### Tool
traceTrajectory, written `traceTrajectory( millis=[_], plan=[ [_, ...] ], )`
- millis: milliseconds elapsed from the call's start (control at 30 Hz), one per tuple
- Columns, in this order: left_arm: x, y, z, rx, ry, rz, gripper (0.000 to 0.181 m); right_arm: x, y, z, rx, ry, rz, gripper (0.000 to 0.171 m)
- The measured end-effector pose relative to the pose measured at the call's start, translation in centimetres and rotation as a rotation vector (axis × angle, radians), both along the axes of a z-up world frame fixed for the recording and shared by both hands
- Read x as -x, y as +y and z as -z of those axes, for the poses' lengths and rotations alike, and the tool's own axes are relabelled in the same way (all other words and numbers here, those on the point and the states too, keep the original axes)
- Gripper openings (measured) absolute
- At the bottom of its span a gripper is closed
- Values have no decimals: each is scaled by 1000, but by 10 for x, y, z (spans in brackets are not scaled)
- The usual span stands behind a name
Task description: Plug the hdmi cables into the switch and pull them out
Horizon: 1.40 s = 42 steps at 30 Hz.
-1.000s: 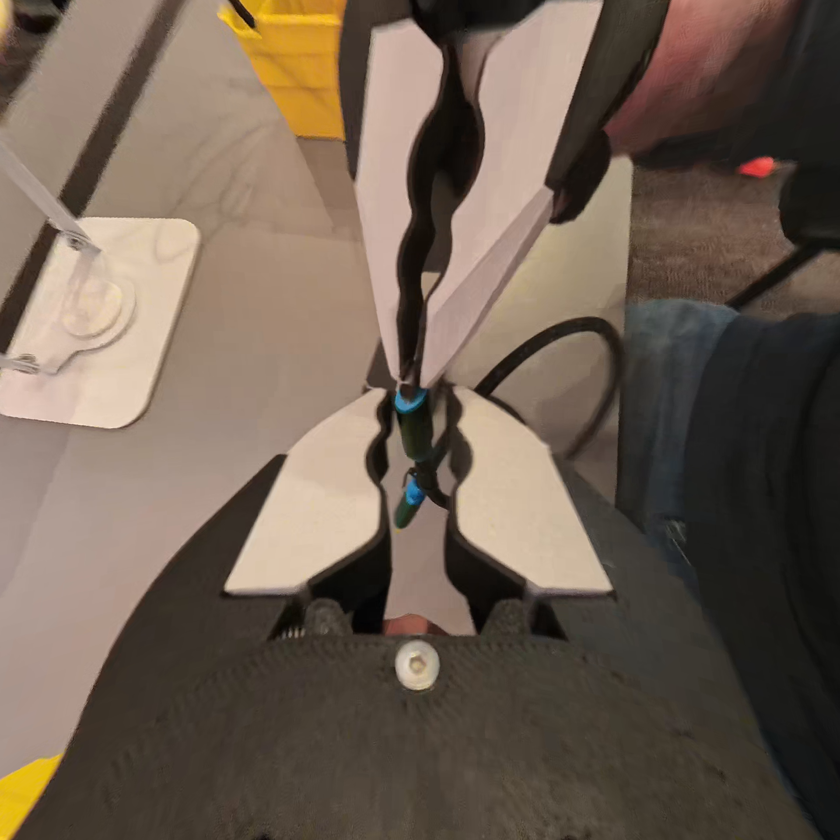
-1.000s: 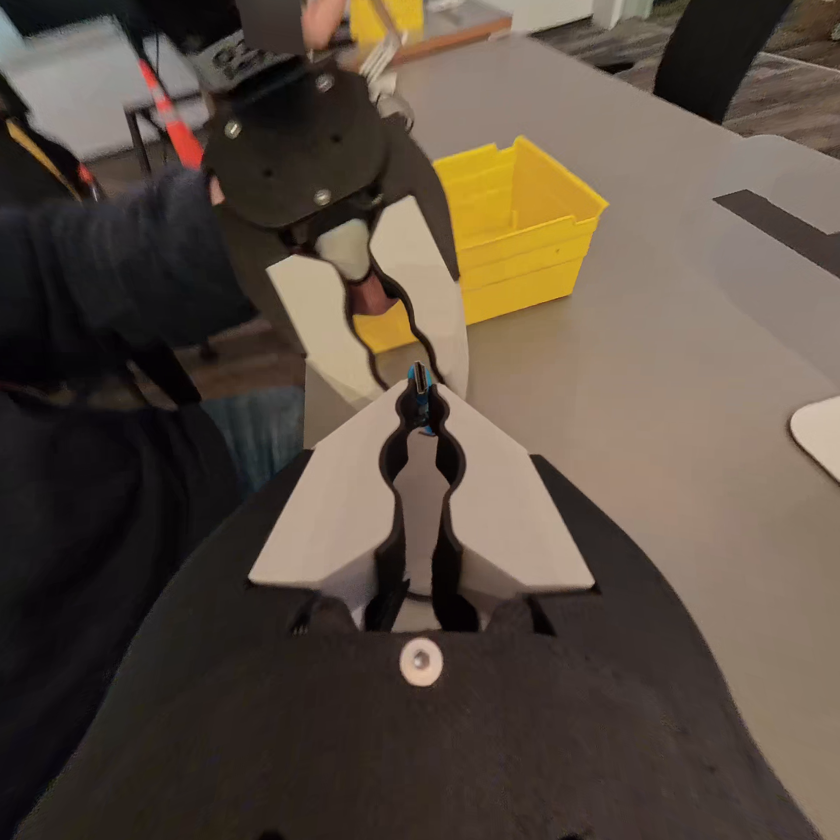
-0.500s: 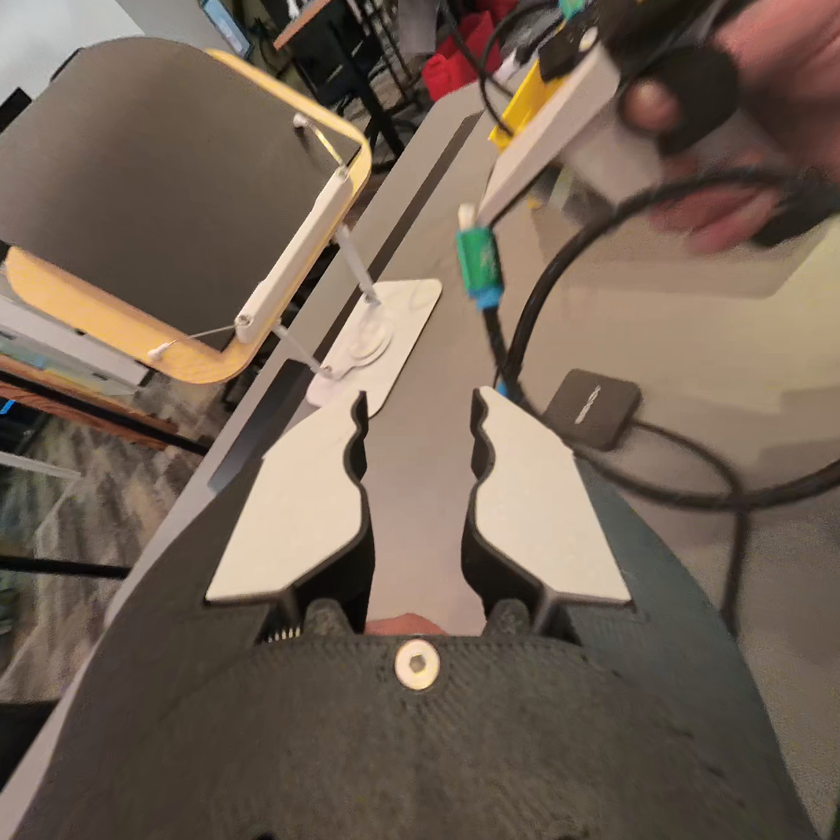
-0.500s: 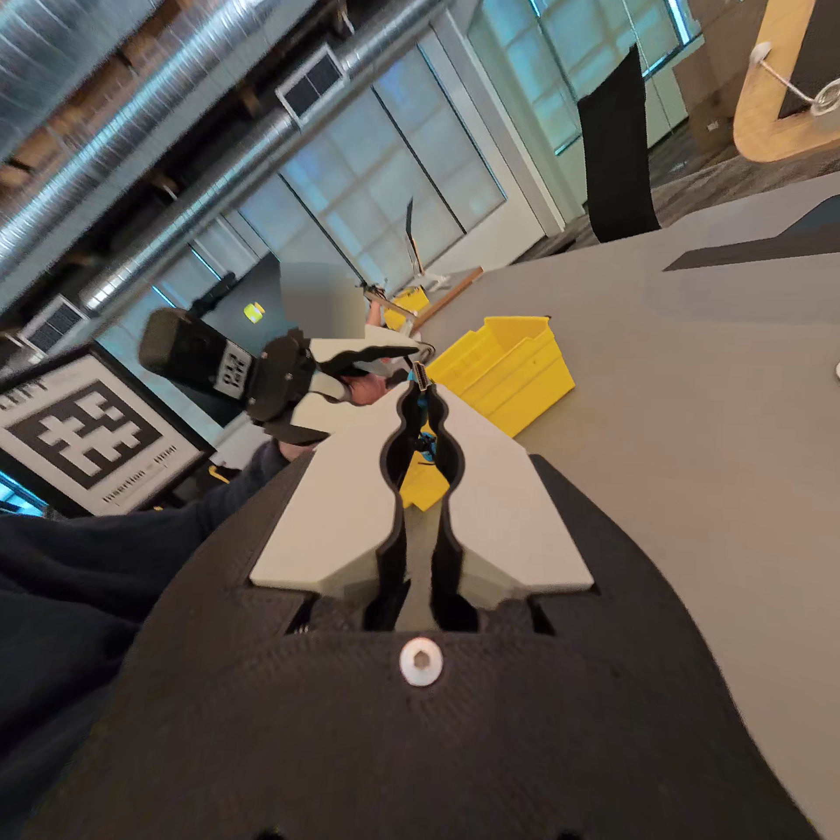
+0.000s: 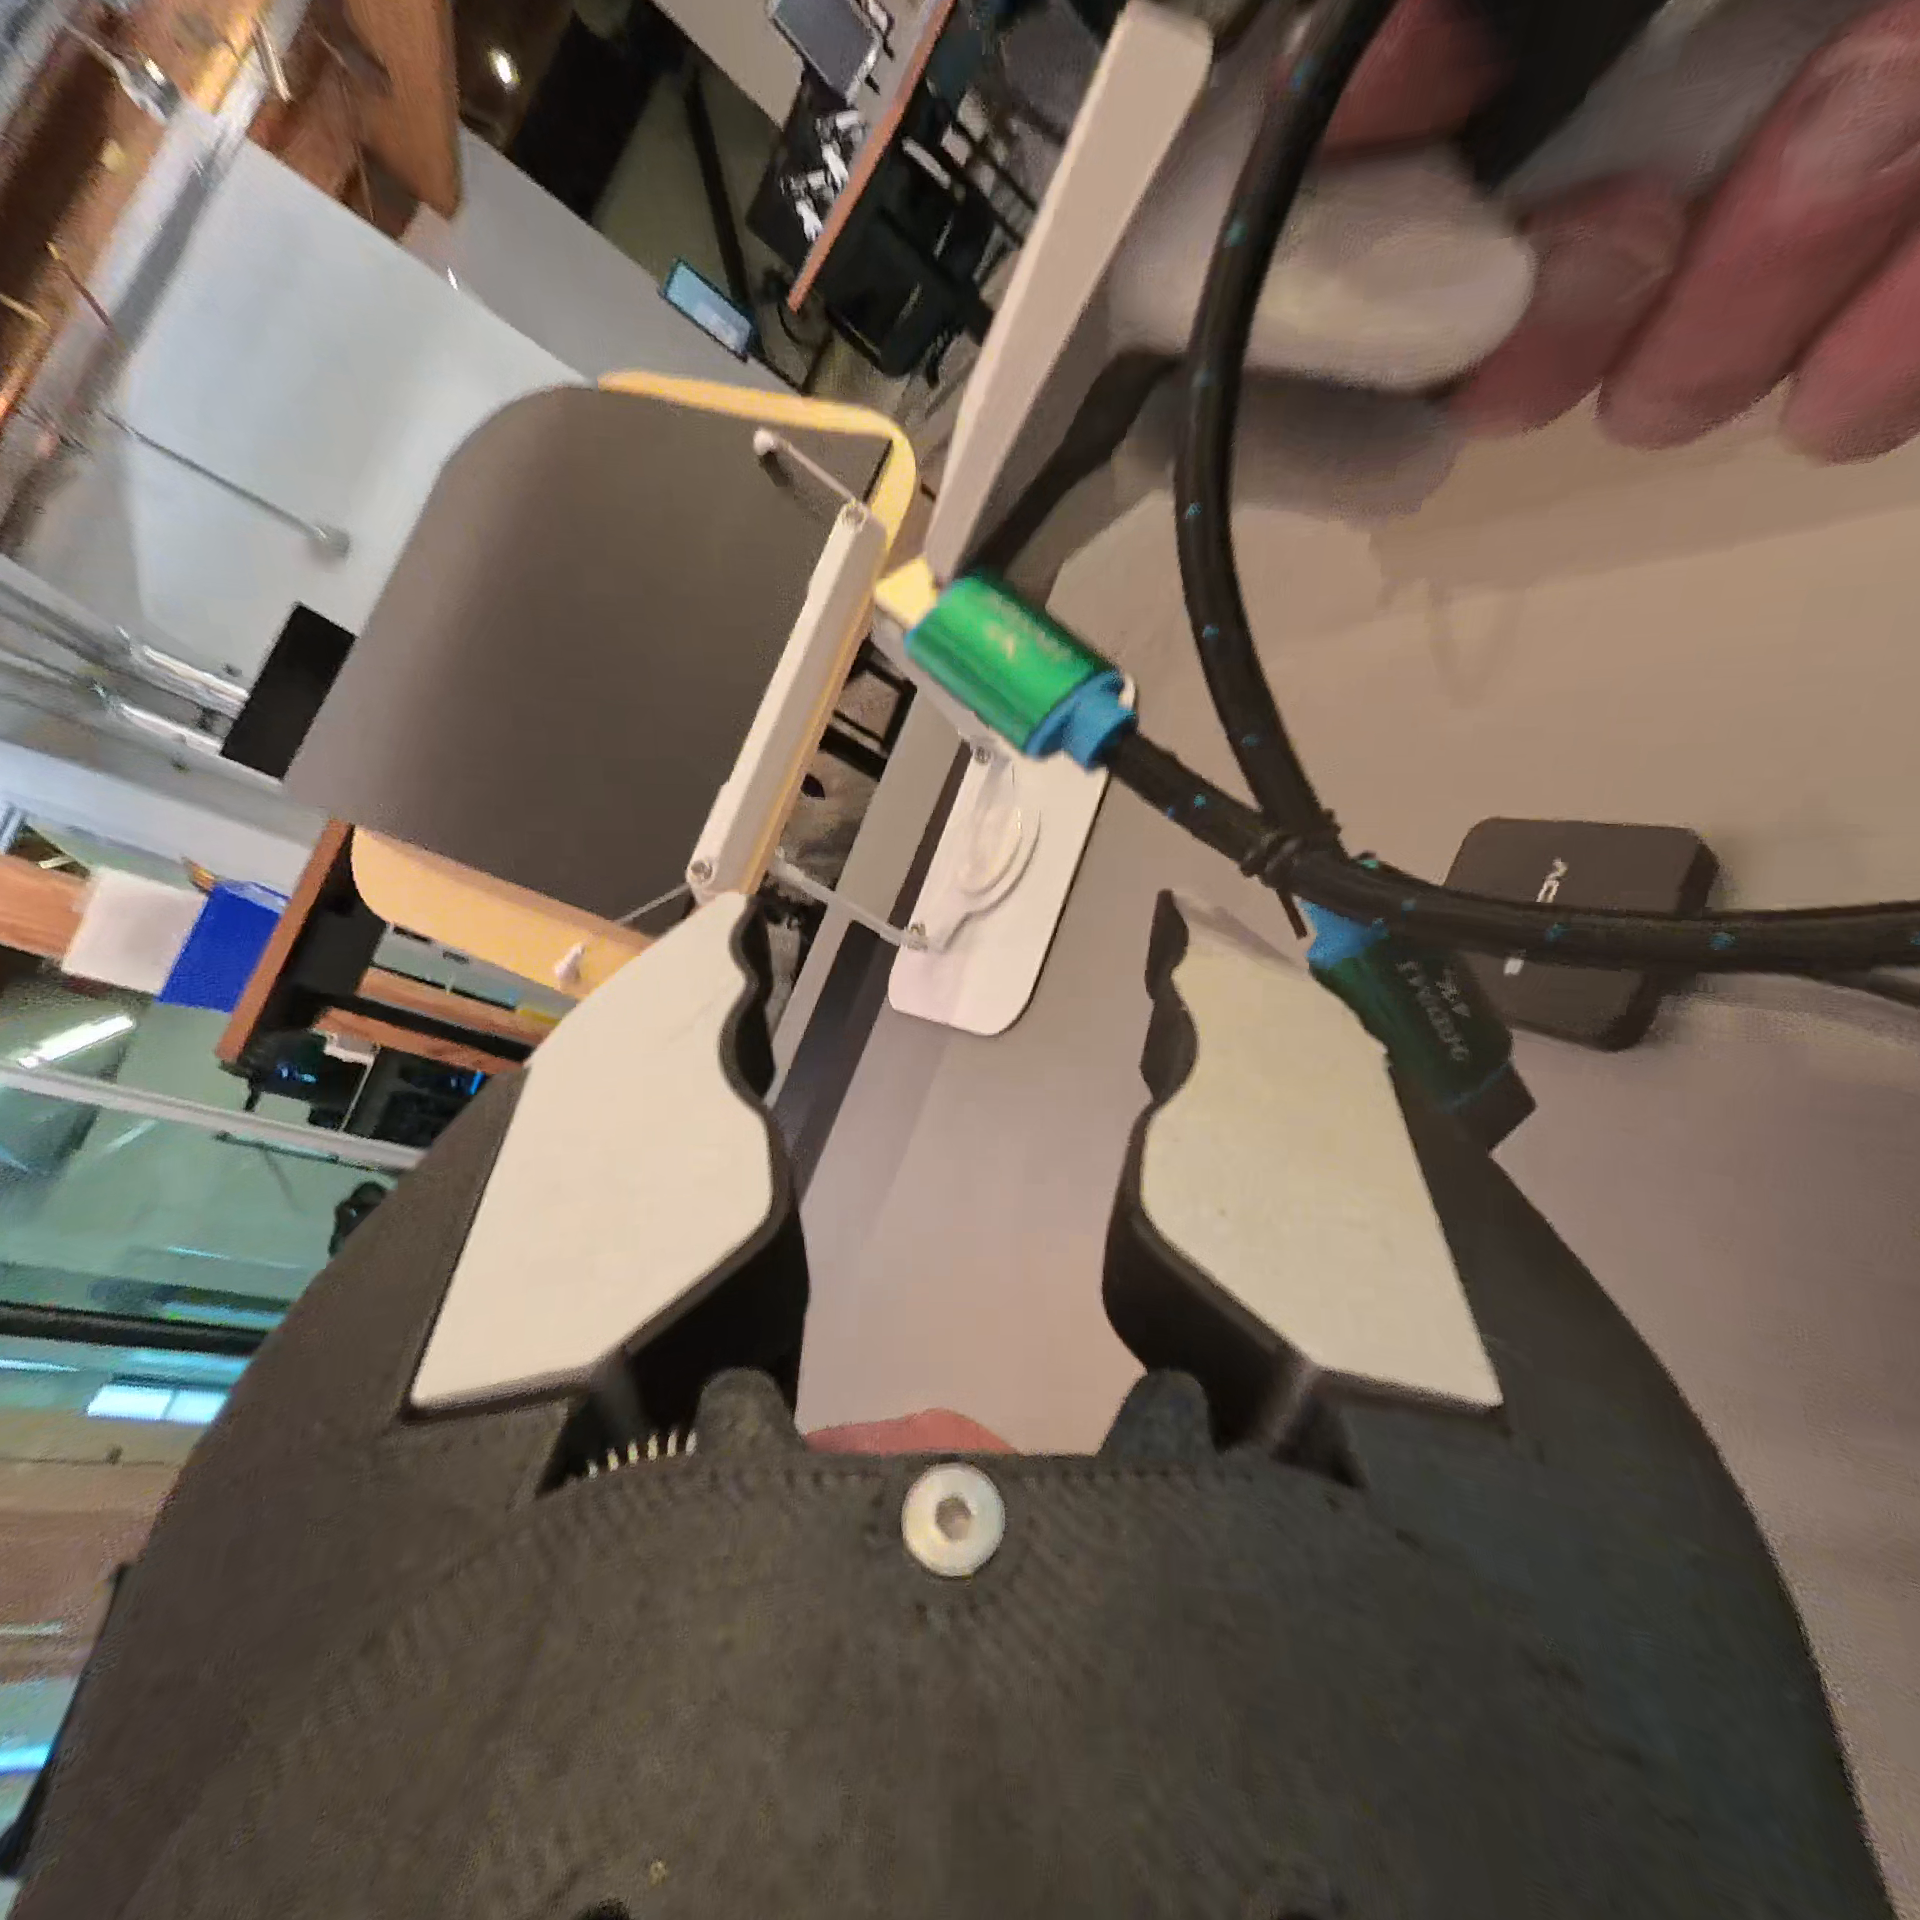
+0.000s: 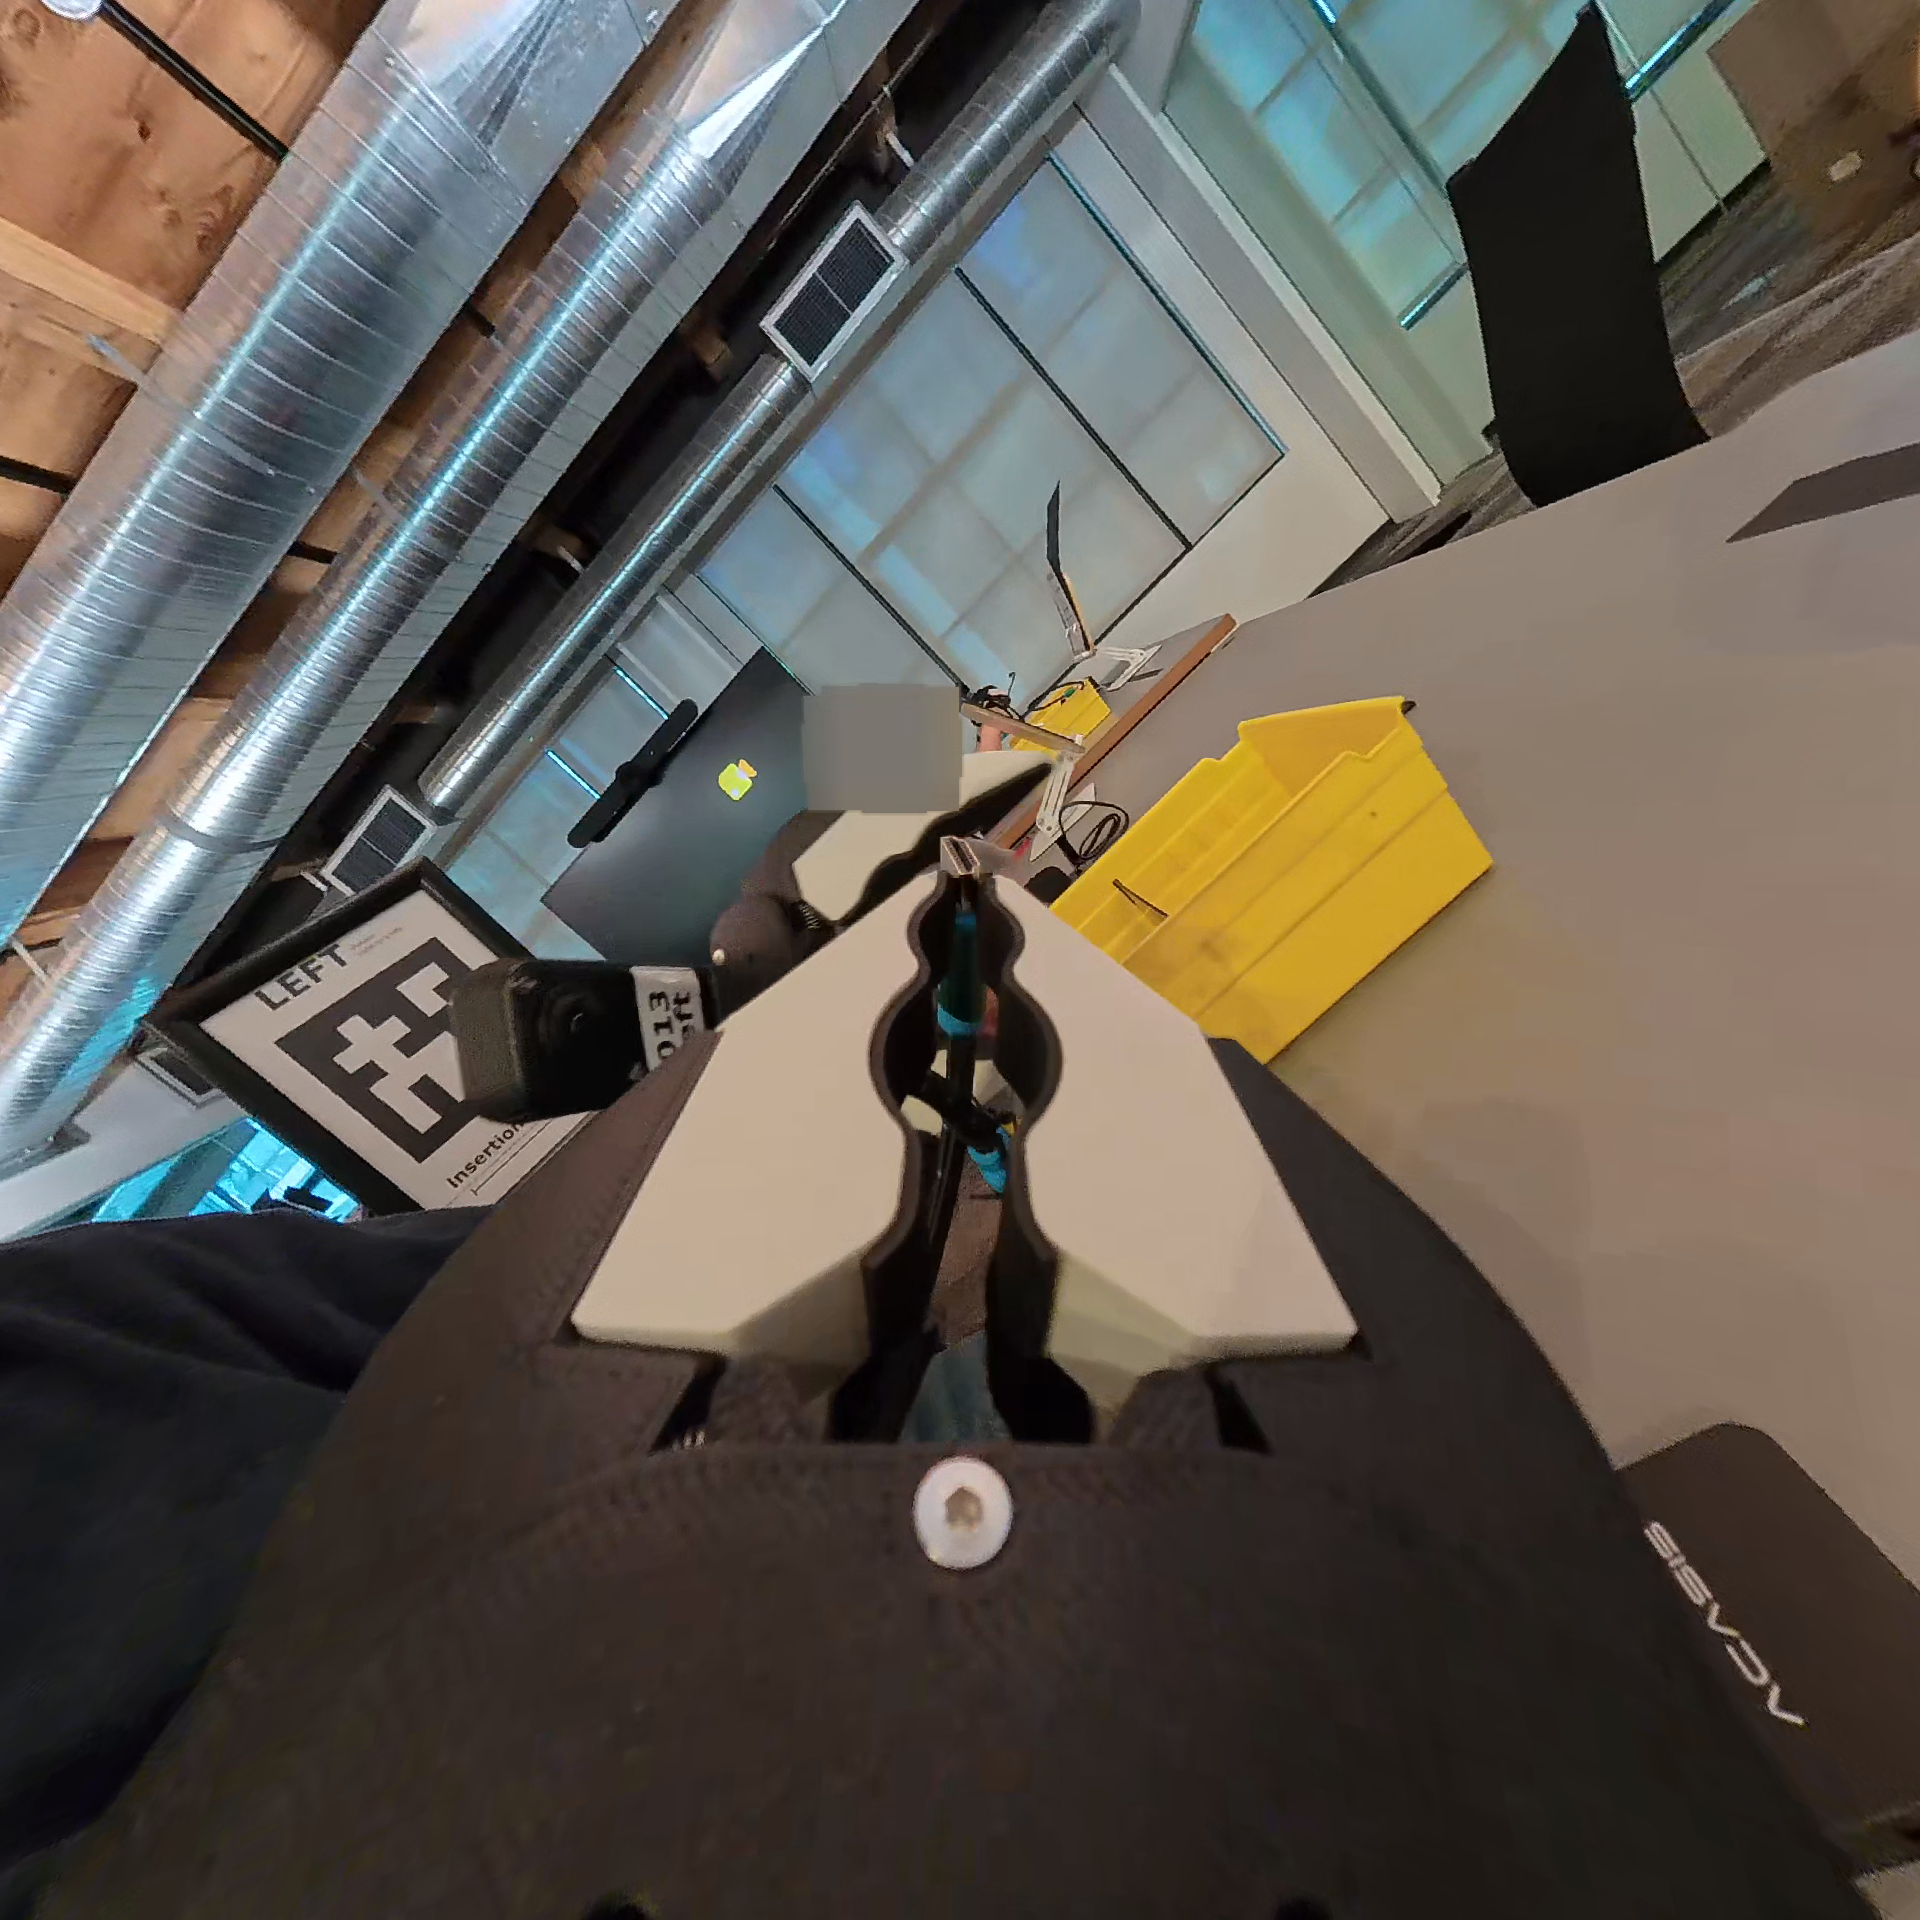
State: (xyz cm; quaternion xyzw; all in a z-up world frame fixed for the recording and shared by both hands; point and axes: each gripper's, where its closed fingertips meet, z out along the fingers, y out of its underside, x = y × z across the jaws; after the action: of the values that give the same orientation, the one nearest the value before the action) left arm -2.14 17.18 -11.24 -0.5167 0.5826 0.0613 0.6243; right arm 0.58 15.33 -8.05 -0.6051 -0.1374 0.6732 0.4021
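Observation:
My right gripper (image 6: 961, 883) is shut on a green HDMI plug with a blue collar (image 6: 954, 1013), whose metal tip sticks out past the fingertips. In the left wrist view this plug (image 5: 1003, 665) hangs in the air under the right gripper's white finger (image 5: 1070, 260). Its black braided cable (image 5: 1216, 416) loops down, tied to a second green plug (image 5: 1423, 1018) beside my left gripper's right finger. My left gripper (image 5: 956, 925) is open and empty, below the held plug. The black switch box (image 5: 1590, 914) lies on the grey table (image 5: 1662, 1299); it also shows in the right wrist view (image 6: 1766, 1610).
A white stand base (image 5: 987, 935) carries a dark board with a yellow rim (image 5: 582, 644) at the table's far edge. A yellow bin (image 6: 1299, 862) sits on the table. A person's hand (image 5: 1714, 260) holds the right gripper. The left gripper's camera (image 6: 540, 1039) shows farther off. The tips of one gripper are about 5 cm away from the tips of the other.
The right gripper has lifted the plug and cable up off the table. My left gripper has opened wider, drawn away from the plug, and tilted upward.

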Motion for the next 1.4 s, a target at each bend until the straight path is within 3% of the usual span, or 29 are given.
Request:
traceTrajectory(
  millis=[467, 633, 767, 933, 1167, 1267, 1333, 1400],
  plan=[
    [-22, -20, -6, -181, -76, 43, 50, 7, 6, 14, 78, 47, 32, 1],
    [-28, -28, -6, -261, -63, 53, 20, 9, 8, 22, 98, 43, 46, 0],
    [-29, -27, -3, -223, -76, 58, 18, 9, 10, 26, 106, 36, 67, 0],
    [-26, -27, -9, -69, -190, 105, 17, 8, 8, 23, 91, 49, 74, 0],
    [-19, -38, -27, 266, -360, 295, 15, 3, 1, 17, 0, 29, 6, 0],
    [-19, -47, -36, 397, -418, 389, 15, 5, -12, 4, -91, 40, -65, 13],
    [-18, -52, -43, 465, -475, 444, 15, 6, -21, -4, -141, 58, -107, 9],
    [-16, -56, -50, 543, -536, 497, 14, 8, -27, -8, -163, 71, -145, 17]
  ],
)
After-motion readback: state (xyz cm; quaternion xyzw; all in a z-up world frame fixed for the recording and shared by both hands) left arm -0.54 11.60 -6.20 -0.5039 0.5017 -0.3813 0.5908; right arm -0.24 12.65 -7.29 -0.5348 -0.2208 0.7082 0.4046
